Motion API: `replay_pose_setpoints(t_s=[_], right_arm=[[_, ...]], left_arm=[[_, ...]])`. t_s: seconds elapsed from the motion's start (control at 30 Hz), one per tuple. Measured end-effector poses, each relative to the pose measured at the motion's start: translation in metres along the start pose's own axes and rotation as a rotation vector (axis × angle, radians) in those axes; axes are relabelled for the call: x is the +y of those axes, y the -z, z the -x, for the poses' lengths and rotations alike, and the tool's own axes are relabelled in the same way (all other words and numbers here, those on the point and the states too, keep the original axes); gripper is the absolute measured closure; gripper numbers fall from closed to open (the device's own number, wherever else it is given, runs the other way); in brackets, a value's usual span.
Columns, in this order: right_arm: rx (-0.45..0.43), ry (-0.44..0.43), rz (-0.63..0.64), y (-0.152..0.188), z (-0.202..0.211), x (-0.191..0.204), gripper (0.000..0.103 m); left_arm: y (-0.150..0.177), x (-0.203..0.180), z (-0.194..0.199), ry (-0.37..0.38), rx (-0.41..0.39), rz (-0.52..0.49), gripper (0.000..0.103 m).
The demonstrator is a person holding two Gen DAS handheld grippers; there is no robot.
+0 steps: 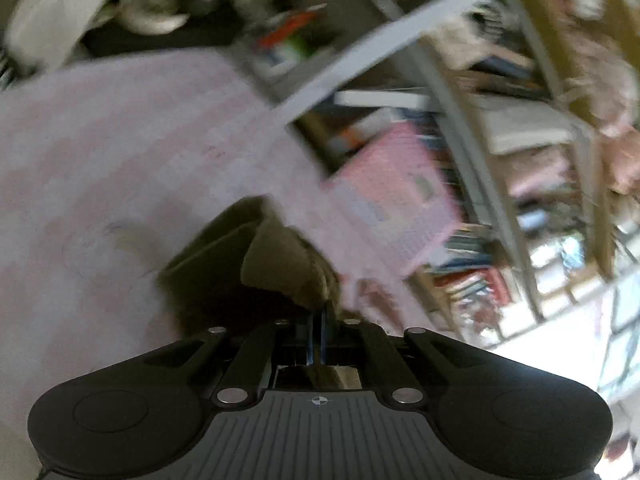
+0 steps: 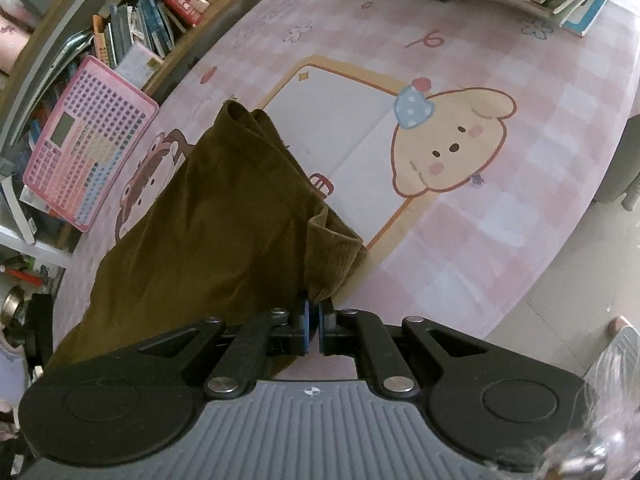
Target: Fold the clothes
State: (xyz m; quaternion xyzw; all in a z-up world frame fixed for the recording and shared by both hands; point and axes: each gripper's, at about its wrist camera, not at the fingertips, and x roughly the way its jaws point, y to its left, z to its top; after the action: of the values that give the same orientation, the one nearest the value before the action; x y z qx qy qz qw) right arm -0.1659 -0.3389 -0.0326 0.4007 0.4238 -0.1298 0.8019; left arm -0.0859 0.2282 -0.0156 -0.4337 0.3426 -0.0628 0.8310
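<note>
Right wrist view: brown garment clamped at both grippers

Brown garment [image 2: 208, 216] lies on the pink checked table mat [image 2: 500, 208]. Its folded corner at 6 o'clock is pinched between the closed jaws of the right gripper [image 2: 313, 322]. Long axis runs from 6 toward 11 o'clock, far end pointing at the pink keyboard toy [image 2: 86, 144]. Left wrist view, blurred: left gripper [image 1: 319, 330] jaws closed on the garment's edge at 12 o'clock.

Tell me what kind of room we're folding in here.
Probably a child's room or study at home: a table under a pink cartoon mat, crowded bookshelves beside it, and a pink toy keyboard leaning at the table's edge.
</note>
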Motion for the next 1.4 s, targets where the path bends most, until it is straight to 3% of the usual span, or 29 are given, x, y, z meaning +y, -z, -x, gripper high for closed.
replay_pose_setpoints(t_s=[0.07, 0.13, 0.2, 0.27, 0.3, 0.37, 0.57, 0.63, 0.67, 0.77, 0.9, 1.0, 1.1, 1.2, 1.3, 1.37, 1.4], right_arm=[[0.002, -0.004, -0.014, 0.001, -0.001, -0.002, 0.099], [0.007, 0.002, -0.012, 0.001, -0.001, -0.002, 0.095], [0.003, 0.011, -0.004, 0.002, 0.002, -0.001, 0.093], [-0.009, 0.027, 0.012, 0.002, 0.006, 0.001, 0.080], [-0.015, 0.036, 0.021, 0.002, 0.009, 0.002, 0.074], [-0.025, 0.062, 0.066, 0.004, 0.010, 0.006, 0.074], [-0.015, 0.080, 0.167, 0.002, -0.012, 0.029, 0.076], [-0.012, 0.081, 0.201, -0.002, -0.024, 0.039, 0.093], [-0.014, 0.080, 0.212, -0.005, -0.030, 0.044, 0.095], [-0.034, 0.071, 0.269, -0.019, -0.053, 0.067, 0.096], [-0.117, 0.029, 0.308, -0.047, -0.067, 0.104, 0.097], [-0.189, -0.036, 0.356, -0.053, -0.057, 0.123, 0.097], [-0.126, 0.021, 0.357, -0.049, -0.076, 0.114, 0.097], [-0.073, 0.041, 0.276, -0.045, -0.093, 0.092, 0.097], [-0.087, 0.031, 0.268, -0.040, -0.091, 0.088, 0.092], [-0.102, 0.035, 0.273, -0.036, -0.086, 0.090, 0.072], [-0.109, 0.036, 0.276, -0.034, -0.083, 0.091, 0.055]], left_arm=[[0.004, 0.021, -0.013, -0.086, 0.071, 0.050, 0.101], [0.008, 0.031, -0.012, -0.101, 0.095, 0.079, 0.100], [0.010, 0.034, -0.004, -0.093, 0.082, 0.096, 0.090], [0.010, 0.037, 0.001, -0.088, 0.070, 0.117, 0.068], [0.010, 0.039, 0.003, -0.088, 0.065, 0.128, 0.062], [0.010, 0.044, 0.006, -0.086, 0.054, 0.151, 0.049], [0.002, 0.040, -0.022, -0.118, 0.029, 0.185, 0.056], [-0.001, 0.036, -0.037, -0.123, 0.017, 0.211, 0.069], [-0.003, 0.033, -0.045, -0.133, 0.018, 0.218, 0.077], [-0.017, 0.019, -0.069, -0.156, 0.015, 0.177, 0.088], [-0.038, -0.021, -0.073, -0.092, -0.055, 0.079, 0.090], [-0.046, -0.024, -0.078, -0.105, -0.038, 0.044, 0.090], [-0.042, 0.002, -0.087, -0.186, -0.002, 0.097, 0.090], [-0.034, 0.013, -0.084, -0.180, -0.014, 0.129, 0.087], [-0.031, 0.014, -0.083, -0.188, -0.029, 0.131, 0.079], [-0.030, 0.010, -0.080, -0.207, -0.029, 0.109, 0.070], [-0.030, 0.007, -0.078, -0.218, -0.028, 0.092, 0.067]])
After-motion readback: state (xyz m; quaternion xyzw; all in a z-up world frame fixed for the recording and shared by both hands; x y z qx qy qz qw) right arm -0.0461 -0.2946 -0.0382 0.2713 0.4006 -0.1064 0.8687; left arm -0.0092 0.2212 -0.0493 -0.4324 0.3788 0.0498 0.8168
